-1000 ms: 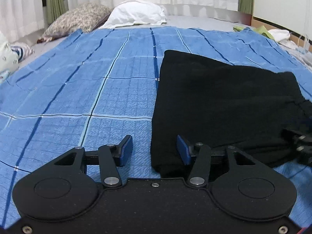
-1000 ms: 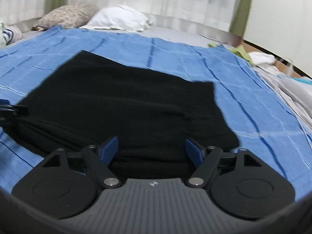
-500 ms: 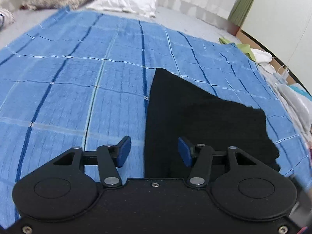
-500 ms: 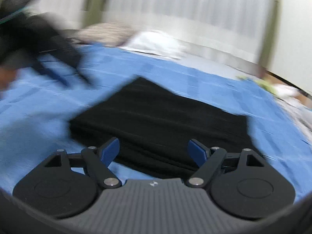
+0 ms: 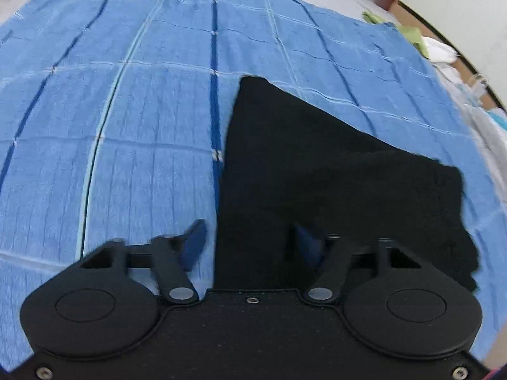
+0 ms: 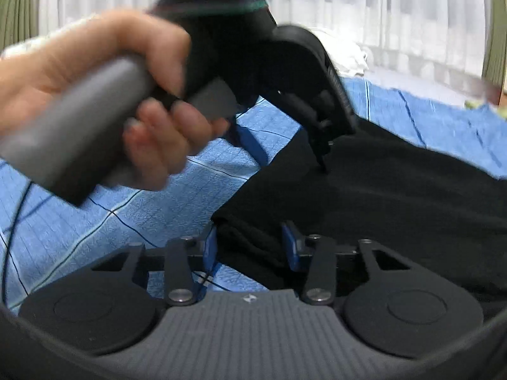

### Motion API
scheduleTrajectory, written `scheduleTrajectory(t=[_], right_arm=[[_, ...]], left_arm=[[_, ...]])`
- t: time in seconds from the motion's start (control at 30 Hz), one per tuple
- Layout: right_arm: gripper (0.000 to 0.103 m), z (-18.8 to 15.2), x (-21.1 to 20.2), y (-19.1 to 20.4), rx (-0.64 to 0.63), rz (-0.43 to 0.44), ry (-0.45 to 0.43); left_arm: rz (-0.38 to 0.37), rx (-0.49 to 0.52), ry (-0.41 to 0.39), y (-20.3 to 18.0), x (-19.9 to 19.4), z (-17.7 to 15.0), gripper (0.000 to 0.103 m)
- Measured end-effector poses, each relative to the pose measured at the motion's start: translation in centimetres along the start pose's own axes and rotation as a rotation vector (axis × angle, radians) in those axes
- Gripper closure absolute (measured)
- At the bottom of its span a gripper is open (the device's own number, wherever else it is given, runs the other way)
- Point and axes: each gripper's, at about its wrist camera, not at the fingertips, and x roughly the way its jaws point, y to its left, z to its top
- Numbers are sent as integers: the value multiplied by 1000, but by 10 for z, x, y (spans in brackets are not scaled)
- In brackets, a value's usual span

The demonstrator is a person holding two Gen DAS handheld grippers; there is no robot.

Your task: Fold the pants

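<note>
The black pants (image 5: 332, 183) lie folded on the blue blanket (image 5: 126, 110), and both tools have swung in over the near left corner since a second ago. Our right gripper (image 6: 250, 242) now straddles that layered corner, jaws apart; our left gripper (image 5: 247, 243) hangs open just above the left edge. We judge another fold is starting. The left hand (image 6: 104, 95) crowds the right view; clothes (image 5: 443, 50) sit well clear.

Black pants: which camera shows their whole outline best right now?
The left wrist view: the black pants lie almost fully outlined on the blue blanket. The right wrist view shows only their near corner, partly blocked by the hand holding the other tool.
</note>
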Motion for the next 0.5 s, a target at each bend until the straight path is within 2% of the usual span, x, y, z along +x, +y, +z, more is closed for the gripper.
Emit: scheduleTrajectory(t=[0.03, 0.13, 0.23, 0.37, 0.5], right_arm=[[57, 0, 0, 0, -2, -2, -3], [57, -4, 1, 10, -55, -39, -10], [57, -7, -1, 9, -58, -41, -16], [57, -6, -2, -3, 11, 6, -24], [57, -5, 2, -8, 36, 24, -29]], left_arm=[[3, 9, -20, -2, 5, 3, 63], [33, 3, -44, -9, 18, 19, 70], [70, -19, -68, -12, 29, 40, 74], [118, -54, -76, -12, 45, 63, 78], [129, -15, -67, -17, 55, 77, 78]])
